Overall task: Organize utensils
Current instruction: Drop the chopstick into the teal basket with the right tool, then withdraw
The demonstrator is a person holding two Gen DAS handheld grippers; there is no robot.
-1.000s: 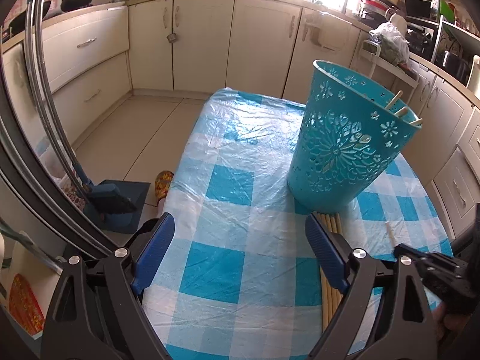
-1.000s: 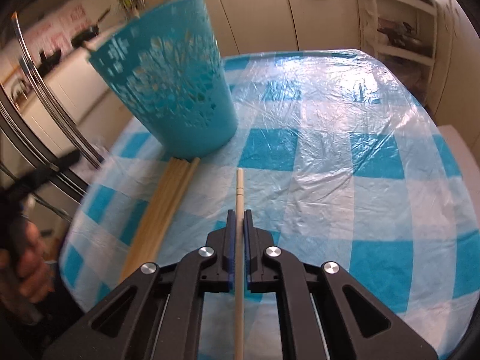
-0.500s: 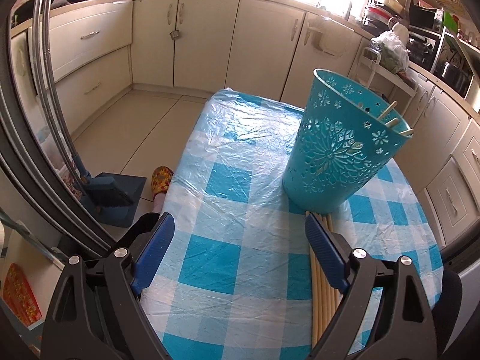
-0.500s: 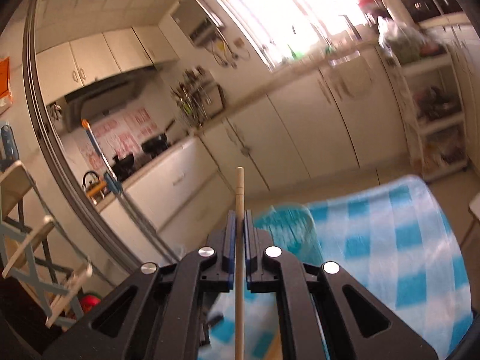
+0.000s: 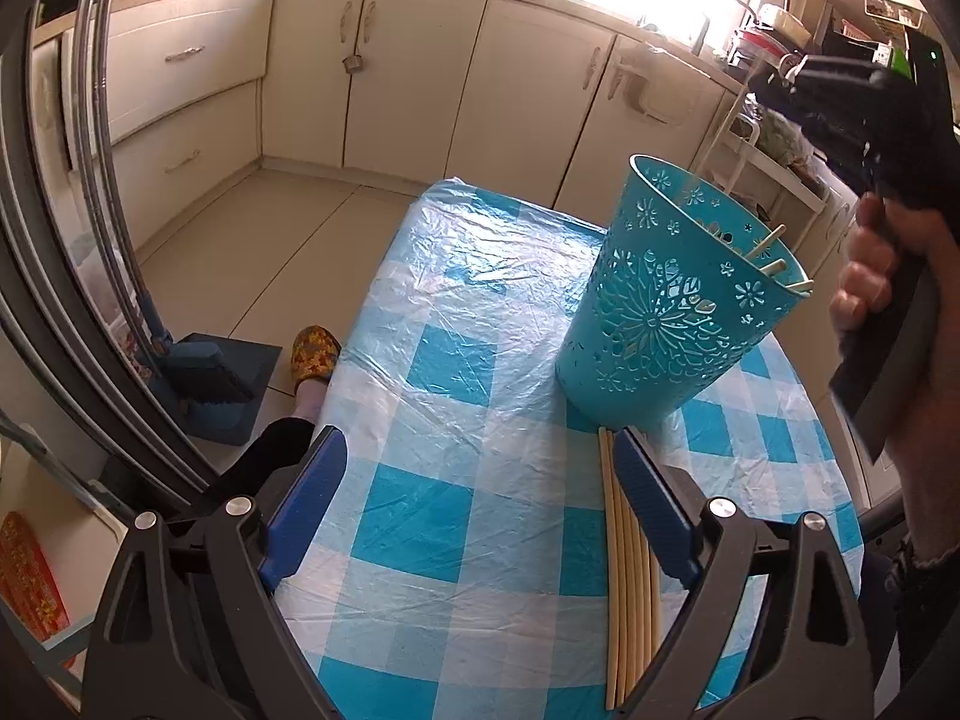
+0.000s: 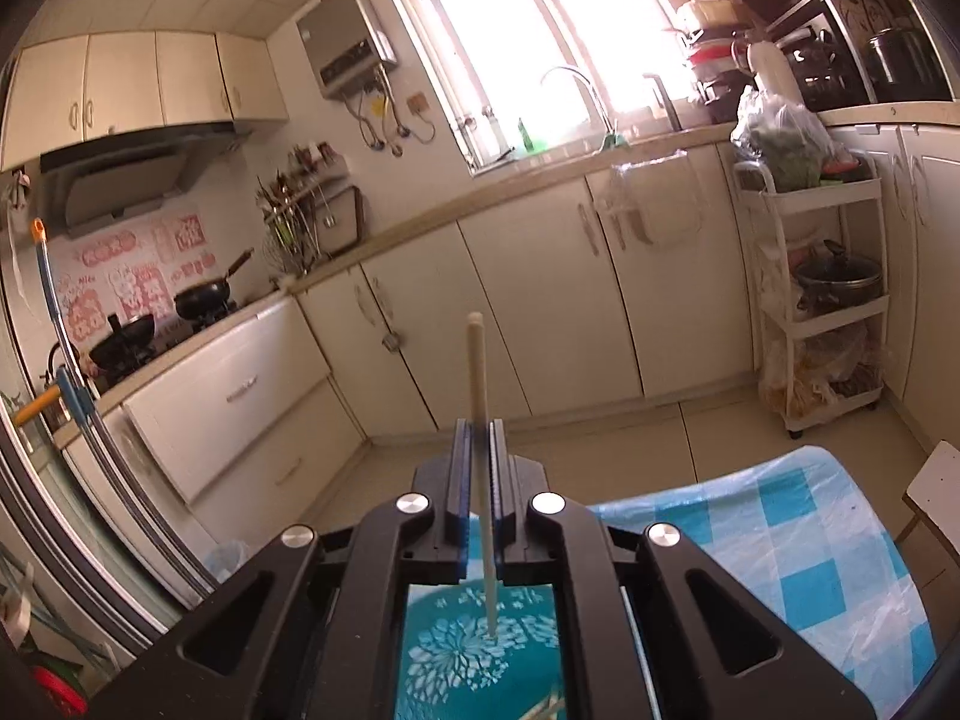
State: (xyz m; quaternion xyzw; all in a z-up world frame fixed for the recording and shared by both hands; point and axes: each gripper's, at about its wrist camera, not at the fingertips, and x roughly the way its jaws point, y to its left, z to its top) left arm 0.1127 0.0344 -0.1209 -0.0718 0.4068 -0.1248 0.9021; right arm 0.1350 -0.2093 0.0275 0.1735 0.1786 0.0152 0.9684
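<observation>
Above the blue basket, the right tool was held with its two fingers pressed together on one chopstick. The chopstick stood almost upright between the blue pads; its thick end rose over the tool and its thin end pointed down to the open mouth of the basket. In the left wrist view the right tool appeared high over the basket, gripped by the person's right hand, and the chopstick came down as a thin pale line to the rim of the basket.

The basket stood on the desk, which was covered with a blue and white checked cloth under clear plastic. Some chopsticks already leaned inside the basket, with their tips showing over the rim on the side near the right hand.

Just in front of the basket, a bundle of chopsticks lay flat on the desk, side by side, with one end close to the foot of the basket. The left tool hung low over the desk in front of the basket, with its fingers spread wide and nothing between them. Its right finger was directly beside the bundle.
</observation>
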